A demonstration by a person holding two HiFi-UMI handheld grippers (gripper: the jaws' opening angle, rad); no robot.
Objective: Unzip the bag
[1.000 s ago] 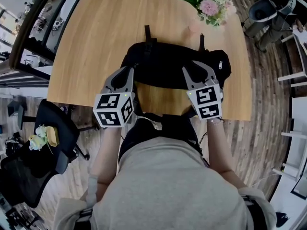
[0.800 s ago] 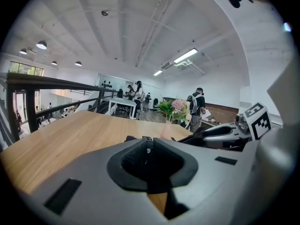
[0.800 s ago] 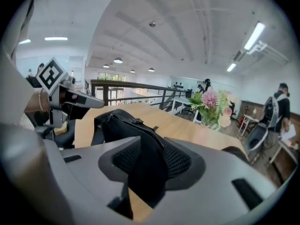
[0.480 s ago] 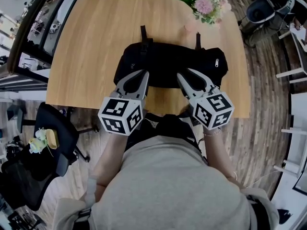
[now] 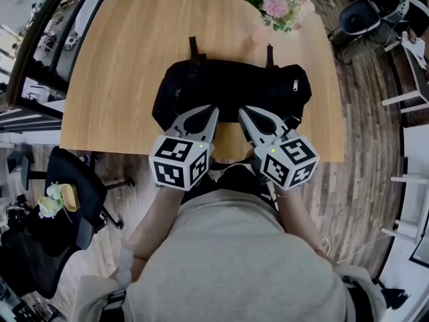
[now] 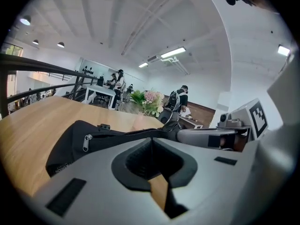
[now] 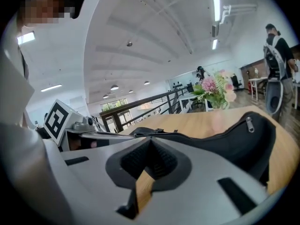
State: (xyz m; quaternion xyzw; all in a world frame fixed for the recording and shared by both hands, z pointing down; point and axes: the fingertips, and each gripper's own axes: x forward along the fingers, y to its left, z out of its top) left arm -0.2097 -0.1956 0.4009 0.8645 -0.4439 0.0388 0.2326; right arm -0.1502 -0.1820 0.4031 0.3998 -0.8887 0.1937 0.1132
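— Grippers first: how are they standing?

— Left gripper [image 5: 212, 111] is holding its jaws together, tip against tip, with only a sliver of table wood showing through the slot behind them. Right gripper [image 5: 242, 111] is looking the same: its jaws have just been closing and are now meeting at the tips.

— Are they gripping anything?

— Nothing is plainly showing between either pair. The tips are sitting right at the near edge of the bag [image 5: 231, 86], and I cannot tell whether a fold of cloth is nipped there.

— Where are they hanging?

— The left marker cube [image 5: 179, 163] and the right marker cube [image 5: 287, 161] are hovering over the near edge of the table [image 5: 120, 59], just above the person's grey shirt [image 5: 234, 260]. Both grippers are angling inward, with their tips near each other but apart.

— And the bag itself?

— It is black and is lying across the middle of the wooden table, its long side facing the person. A silver zipper pull [image 5: 295, 84] is lying at its right end, well apart from both grippers. Two black straps [image 5: 193, 45] are sticking out from its far side.

— Farther off?

— Pink flowers [image 5: 275, 5] with green leaves are standing at the table's far edge, right of centre. A black office chair [image 5: 74, 186] is sitting on the floor to the left.
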